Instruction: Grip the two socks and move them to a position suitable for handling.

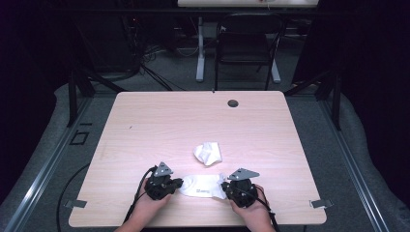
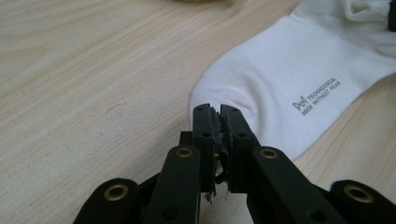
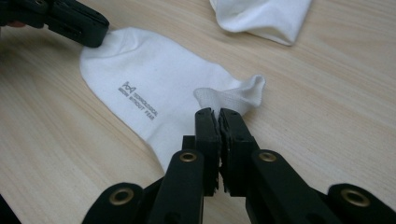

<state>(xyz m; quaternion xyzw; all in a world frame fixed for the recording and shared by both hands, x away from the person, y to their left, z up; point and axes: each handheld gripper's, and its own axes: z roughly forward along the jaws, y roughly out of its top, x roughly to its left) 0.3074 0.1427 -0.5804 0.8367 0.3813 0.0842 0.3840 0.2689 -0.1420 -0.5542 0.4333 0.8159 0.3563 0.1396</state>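
Observation:
A white sock [image 1: 203,185] with small grey lettering lies flat near the table's front edge, stretched between my two grippers. My left gripper [image 1: 180,183] is shut on its rounded toe end [image 2: 243,88], the closed jaws meeting at the fabric's edge [image 2: 216,108]. From the right gripper view, that same left gripper [image 3: 95,35] pinches the toe. My right gripper [image 1: 224,186] is shut on the ribbed cuff [image 3: 233,95], which puckers up just past the jaw tips [image 3: 218,112]. A second white sock [image 1: 208,153] lies crumpled a little farther back [image 3: 261,16].
The light wooden table [image 1: 145,125] has a round cable hole [image 1: 233,103] near its far edge. A black chair [image 1: 246,43] stands beyond the table. Both hands rest close to the front edge.

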